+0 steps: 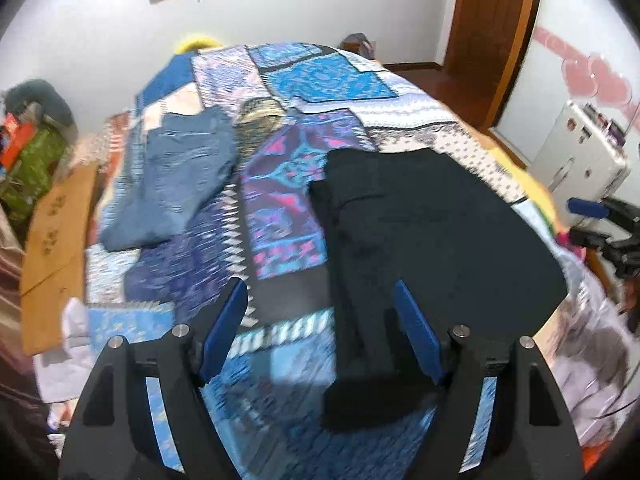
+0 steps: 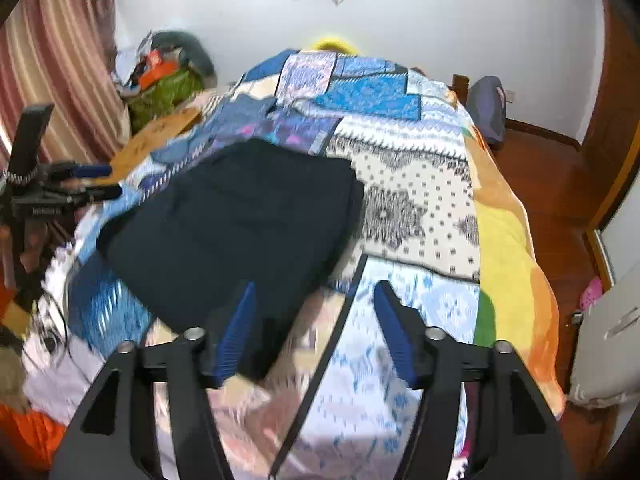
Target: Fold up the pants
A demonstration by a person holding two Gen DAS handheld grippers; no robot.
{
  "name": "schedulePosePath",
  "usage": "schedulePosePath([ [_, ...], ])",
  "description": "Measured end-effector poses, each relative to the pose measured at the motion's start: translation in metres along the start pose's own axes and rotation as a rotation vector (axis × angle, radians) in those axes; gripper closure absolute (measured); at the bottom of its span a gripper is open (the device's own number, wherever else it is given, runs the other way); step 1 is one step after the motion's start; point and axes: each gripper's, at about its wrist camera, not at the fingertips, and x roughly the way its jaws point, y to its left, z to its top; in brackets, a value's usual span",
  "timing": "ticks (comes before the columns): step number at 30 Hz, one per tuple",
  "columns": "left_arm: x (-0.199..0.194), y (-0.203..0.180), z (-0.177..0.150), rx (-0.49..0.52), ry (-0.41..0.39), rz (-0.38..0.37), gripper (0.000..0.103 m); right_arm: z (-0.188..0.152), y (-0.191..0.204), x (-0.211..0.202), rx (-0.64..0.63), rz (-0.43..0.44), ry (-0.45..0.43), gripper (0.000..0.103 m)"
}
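1. Left wrist view: your left gripper [image 1: 320,332] hangs over the near end of the bed [image 1: 280,208], its fingers [image 1: 224,332] spread apart and grasping nothing. The black pants [image 1: 432,232] lie flat on the patchwork quilt [image 1: 332,80], ahead and to the right of the gap between the fingers. A narrow near strip of them runs toward you under the right-hand finger, and the broader body spreads away up and to the right. So the cloth lies right of centre for this hand, long axis roughly along the line you point. A second garment, the blue jeans [image 1: 176,176], rests well apart on the far left of the quilt; it looks already folded, though the blur keeps me from being sure.

2. Right wrist view: your right gripper [image 2: 316,328] has its fingers [image 2: 236,336] released, with nothing between them. Here the black pants [image 2: 240,224] sit ahead and to the left. Their near edge reaches down behind the left-hand finger, while the gap itself shows bare quilt [image 2: 416,208].

3. Judgement: the pants lie between your two hands, so each hand must close inward toward the other. The left hand seems nearer the narrow end. Whether the fold is finished or needs one more pass I cannot tell from this blur.
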Motion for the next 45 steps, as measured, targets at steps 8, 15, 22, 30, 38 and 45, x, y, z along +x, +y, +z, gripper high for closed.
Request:
schedulePosePath([
  [8,0.062,0.001,0.015,-0.037,0.155,-0.124,0.027,0.011,-0.019,0.057,0.107,0.083,0.065,0.038],
  [15,0.087,0.003,0.022,-0.041,0.194,-0.208,0.024,0.012,-0.038,0.089,0.192,0.164,0.112,0.037],
  [22,0.109,0.003,0.042,-0.043,0.222,-0.266,0.018,0.02,-0.05,0.11,0.267,0.271,0.162,0.03],
  [30,0.133,0.01,0.059,-0.135,0.273,-0.383,0.01,0.034,-0.048,0.13,0.271,0.332,0.197,0.027],
  [38,0.129,0.002,0.071,-0.082,0.264,-0.337,0.035,0.045,-0.043,0.134,0.243,0.36,0.196,0.061],
  [45,0.088,-0.023,0.073,0.065,0.147,-0.215,0.062,0.057,-0.03,0.108,0.165,0.299,0.126,0.079],
])
